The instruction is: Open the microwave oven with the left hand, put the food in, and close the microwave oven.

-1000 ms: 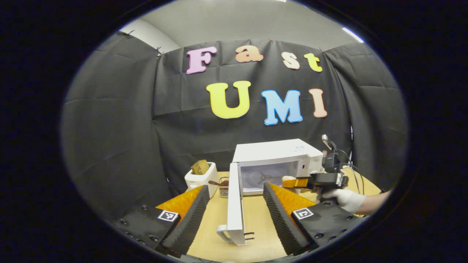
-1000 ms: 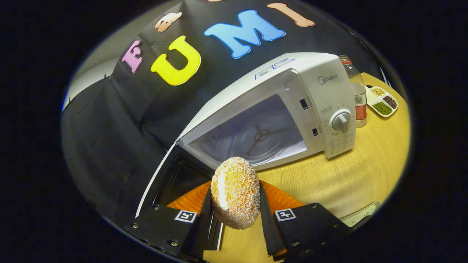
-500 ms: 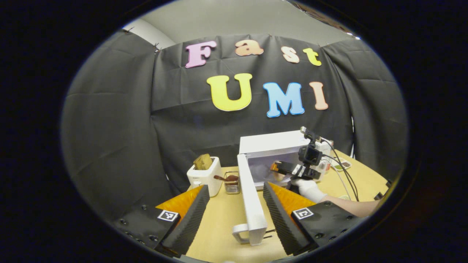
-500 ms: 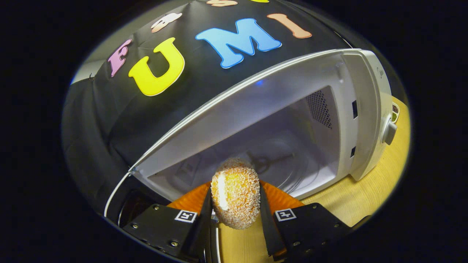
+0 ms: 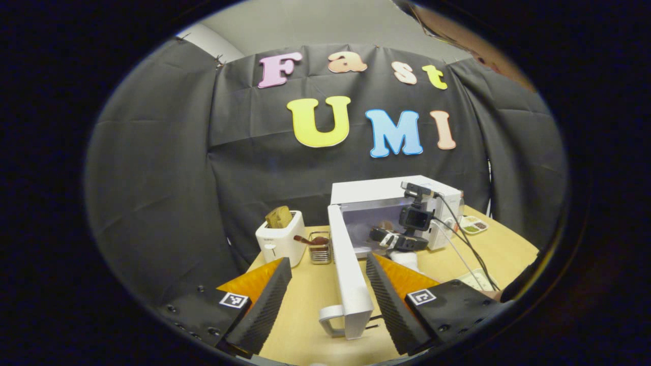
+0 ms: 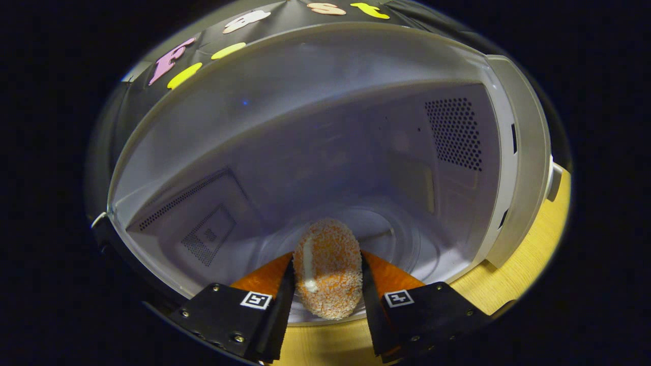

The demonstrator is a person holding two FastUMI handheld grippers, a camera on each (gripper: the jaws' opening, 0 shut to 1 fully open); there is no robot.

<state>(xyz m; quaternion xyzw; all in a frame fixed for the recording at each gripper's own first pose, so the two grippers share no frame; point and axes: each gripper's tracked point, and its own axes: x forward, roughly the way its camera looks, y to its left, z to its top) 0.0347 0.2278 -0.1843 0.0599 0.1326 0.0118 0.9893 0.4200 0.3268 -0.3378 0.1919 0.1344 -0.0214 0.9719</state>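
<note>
Between the right gripper's [image 6: 328, 292] two black pads sits the food [image 6: 328, 274], a crumb-coated bun pinched from both sides and held on edge, probably so it passes through the opening without brushing the frame. Just ahead of and below it lies the round glass turntable [image 6: 407, 244], and around it the white cavity of the microwave oven [image 6: 356, 127], so the bun looks already past the threshold, over the near part of the floor; release is likely the next step. The left gripper [image 5: 325, 297] has its fingers spread with the edge of the open door [image 5: 348, 274] standing between them, apparently untouched, ready to swing it shut. Beyond, the right gripper's body reaches into the cavity, and a toaster [image 5: 279, 241] stands left of the door.
</note>
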